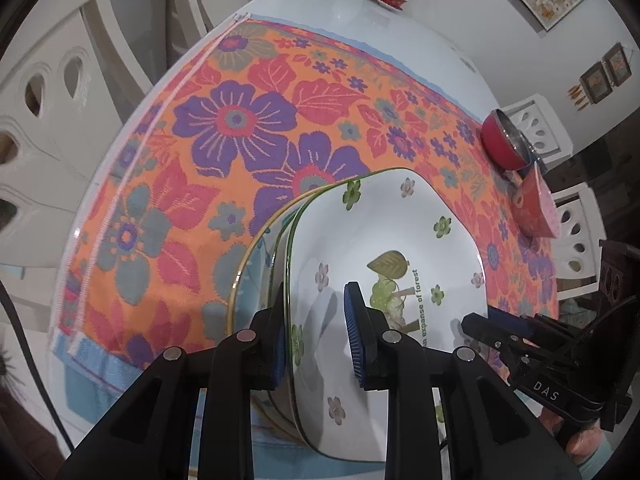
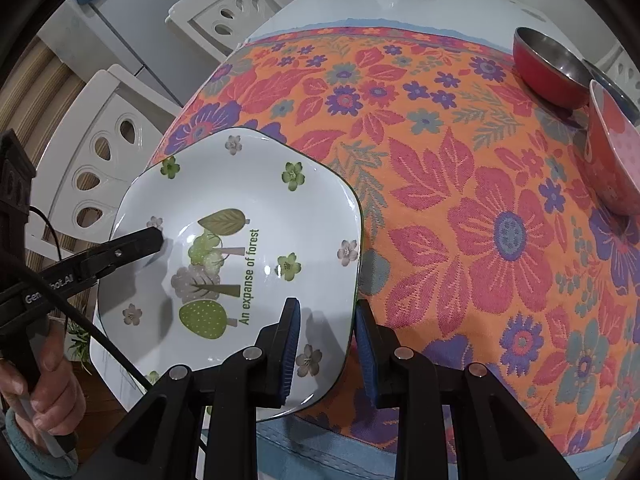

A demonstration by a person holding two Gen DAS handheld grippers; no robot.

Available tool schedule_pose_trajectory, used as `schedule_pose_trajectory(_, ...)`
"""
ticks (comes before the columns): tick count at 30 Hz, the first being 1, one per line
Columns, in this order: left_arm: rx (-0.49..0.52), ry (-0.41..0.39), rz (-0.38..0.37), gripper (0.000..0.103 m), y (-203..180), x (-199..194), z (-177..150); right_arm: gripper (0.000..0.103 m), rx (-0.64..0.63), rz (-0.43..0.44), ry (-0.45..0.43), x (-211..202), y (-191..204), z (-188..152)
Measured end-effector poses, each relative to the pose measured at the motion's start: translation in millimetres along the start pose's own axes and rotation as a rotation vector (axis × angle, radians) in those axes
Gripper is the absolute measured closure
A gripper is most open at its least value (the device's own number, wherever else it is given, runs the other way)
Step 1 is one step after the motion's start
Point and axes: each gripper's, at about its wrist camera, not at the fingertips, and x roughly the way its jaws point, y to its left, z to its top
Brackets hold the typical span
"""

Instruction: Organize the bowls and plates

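Plates: top one is a white squarish plate w/ green flowers, trees and the text "An expanse of forest"; left wrist view shows at least 2 more rims stacked under it, exact count can't tell. Stack sits at near left of the floral cloth, overhanging the table edge.

Bowls: 3 at far right, close together – red bowl w/ steel inside, pink/red bowl nearer, and a dark one behind, mostly hidden.

Left gripper: jaws part open, straddling the top plate's left rim, blue pads not pressing it. Right gripper: part open too, astride the plate's near right rim, gaps either side.

Labels: "DAS" on right gripper body, "Gen…bot.AI" on left one, partly covered by cable
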Motion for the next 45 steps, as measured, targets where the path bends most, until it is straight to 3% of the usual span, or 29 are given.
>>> schedule_pose_trajectory(16,-0.015,0.056,0.03,0.08,9,-6,11,0.076,0.02,0.002,0.039,4,-2,6)
schedule_pose_trajectory(20,-0.031,0.041,-0.006,0.08,13,-11,15,0.076,0.007,-0.016,0.041,3,1,6)
schedule_pose_trajectory(30,0.011,-0.012,0.024,0.079,6,-20,32,0.073,-0.138,-0.227,0.04,11,41,-4)
schedule_pose_trajectory(34,0.03,-0.027,0.007,0.079,1,-24,40,0.073,-0.122,-0.185,0.045,10,38,-2)
schedule_pose_trajectory(38,0.062,-0.048,-0.02,0.079,-12,-28,53,0.073,-0.008,-0.065,0.053,0,23,3)
schedule_pose_trajectory(41,0.105,-0.071,-0.047,0.079,-32,-31,67,0.073,0.055,-0.022,-0.016,-26,9,9)
schedule_pose_trajectory(45,0.192,-0.098,-0.094,0.079,-72,-34,86,0.072,0.096,-0.055,-0.138,-65,-10,17)
